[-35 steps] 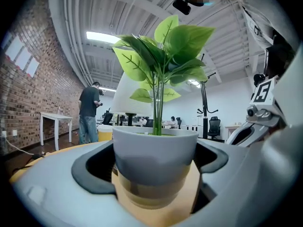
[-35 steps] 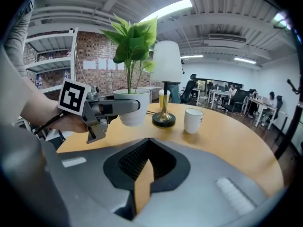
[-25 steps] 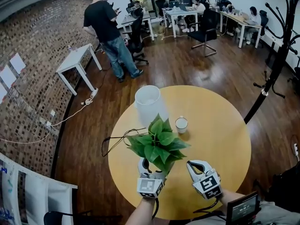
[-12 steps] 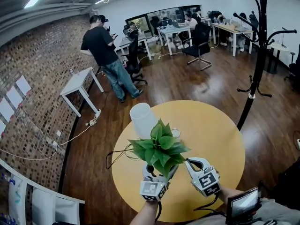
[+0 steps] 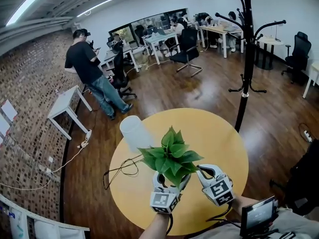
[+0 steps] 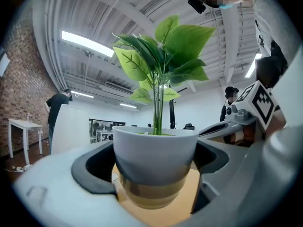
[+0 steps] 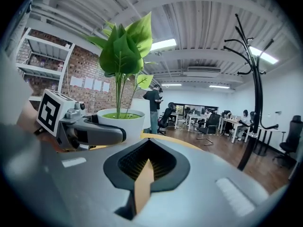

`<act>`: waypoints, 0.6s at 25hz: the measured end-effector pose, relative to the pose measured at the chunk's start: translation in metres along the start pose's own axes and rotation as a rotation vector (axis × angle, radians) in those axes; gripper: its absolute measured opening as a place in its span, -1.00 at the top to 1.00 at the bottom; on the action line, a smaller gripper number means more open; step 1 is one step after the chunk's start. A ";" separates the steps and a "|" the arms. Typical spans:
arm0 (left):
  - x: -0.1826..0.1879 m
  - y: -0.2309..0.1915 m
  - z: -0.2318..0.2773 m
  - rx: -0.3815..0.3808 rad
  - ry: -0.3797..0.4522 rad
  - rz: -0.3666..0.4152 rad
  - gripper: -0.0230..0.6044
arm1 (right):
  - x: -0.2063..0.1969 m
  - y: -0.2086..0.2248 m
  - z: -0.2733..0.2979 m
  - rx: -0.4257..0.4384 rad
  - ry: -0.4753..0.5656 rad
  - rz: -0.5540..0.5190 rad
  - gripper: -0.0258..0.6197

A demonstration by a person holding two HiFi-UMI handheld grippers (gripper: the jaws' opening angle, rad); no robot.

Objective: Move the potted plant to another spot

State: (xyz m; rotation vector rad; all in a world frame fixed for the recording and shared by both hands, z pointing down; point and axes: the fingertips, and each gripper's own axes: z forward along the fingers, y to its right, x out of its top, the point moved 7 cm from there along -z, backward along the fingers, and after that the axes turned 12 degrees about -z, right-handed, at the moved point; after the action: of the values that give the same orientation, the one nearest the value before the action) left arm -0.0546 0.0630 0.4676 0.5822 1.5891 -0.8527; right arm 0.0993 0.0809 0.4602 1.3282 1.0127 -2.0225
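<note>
While the left gripper [image 5: 167,183] squeezes the pot [image 6: 155,160] of the plant [image 5: 171,158] over the tabletop [image 5: 214,133], a loose hold could let it slip and tip. The right gripper [image 5: 203,171] (shut, empty) sits close and could bump the leaves [image 7: 124,46].

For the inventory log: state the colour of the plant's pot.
White; the pot shows best in the left gripper view.

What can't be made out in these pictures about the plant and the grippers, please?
- The pot: hidden in the head view under its leaves; only the left gripper view shows it.
- The left gripper: tips covered by those leaves in the head view.
- Whether the pot's base touches the table: no view shows the contact.
- The screen at the head view's bottom edge: too small to read.
</note>
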 end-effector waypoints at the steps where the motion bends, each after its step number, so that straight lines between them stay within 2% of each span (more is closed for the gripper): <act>1: -0.002 0.004 0.003 -0.017 -0.003 -0.004 -0.68 | -0.001 0.002 -0.004 -0.015 -0.004 0.004 0.90; 8: -0.019 0.025 0.016 -0.060 -0.016 -0.014 -0.68 | -0.018 0.016 -0.024 -0.070 -0.013 0.011 0.90; 15: -0.044 0.077 0.054 0.008 -0.019 -0.016 -0.68 | -0.051 0.067 -0.051 0.000 -0.003 0.007 0.90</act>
State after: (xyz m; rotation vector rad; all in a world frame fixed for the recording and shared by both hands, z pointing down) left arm 0.0462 0.0712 0.4923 0.5661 1.5761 -0.8747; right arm 0.1962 0.0833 0.4740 1.3269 1.0050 -2.0191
